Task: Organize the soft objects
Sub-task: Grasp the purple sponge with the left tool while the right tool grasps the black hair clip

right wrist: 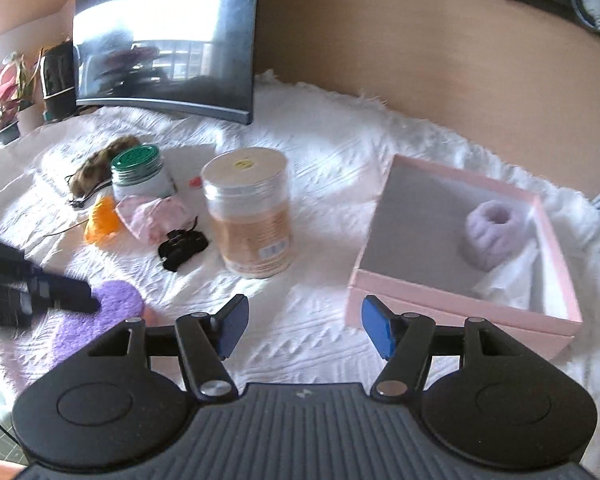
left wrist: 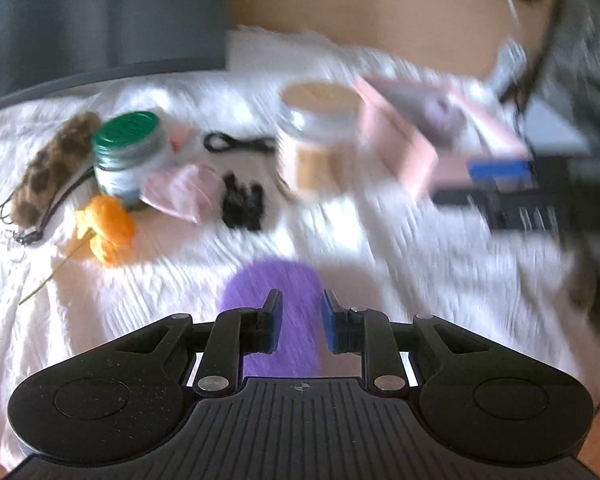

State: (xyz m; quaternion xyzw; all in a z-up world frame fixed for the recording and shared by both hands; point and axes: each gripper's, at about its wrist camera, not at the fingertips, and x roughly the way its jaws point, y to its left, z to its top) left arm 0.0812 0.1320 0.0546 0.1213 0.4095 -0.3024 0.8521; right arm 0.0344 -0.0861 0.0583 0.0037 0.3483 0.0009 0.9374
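Note:
A purple fuzzy pad (left wrist: 274, 280) lies on the white cloth; it also shows in the right wrist view (right wrist: 100, 316). My left gripper (left wrist: 300, 312) is open, its blue pads either side of the purple pad, just over it. The left gripper shows as a dark blur (right wrist: 40, 292) in the right wrist view, touching the pad's top edge. My right gripper (right wrist: 304, 324) is open and empty above the cloth, left of a pink box (right wrist: 460, 308). A lilac scrunchie (right wrist: 496, 232) lies in the box. An orange soft thing (right wrist: 102, 220), a pink cloth (right wrist: 156, 218) and a leopard scrunchie (right wrist: 100, 160) lie at the left.
A green-lidded jar (right wrist: 140, 176) and a tall clear jar (right wrist: 252, 216) stand mid-table. A black hair claw (right wrist: 182, 246) lies between them. A dark monitor (right wrist: 168, 40) stands at the back; a wooden wall is behind. The left wrist view is motion-blurred.

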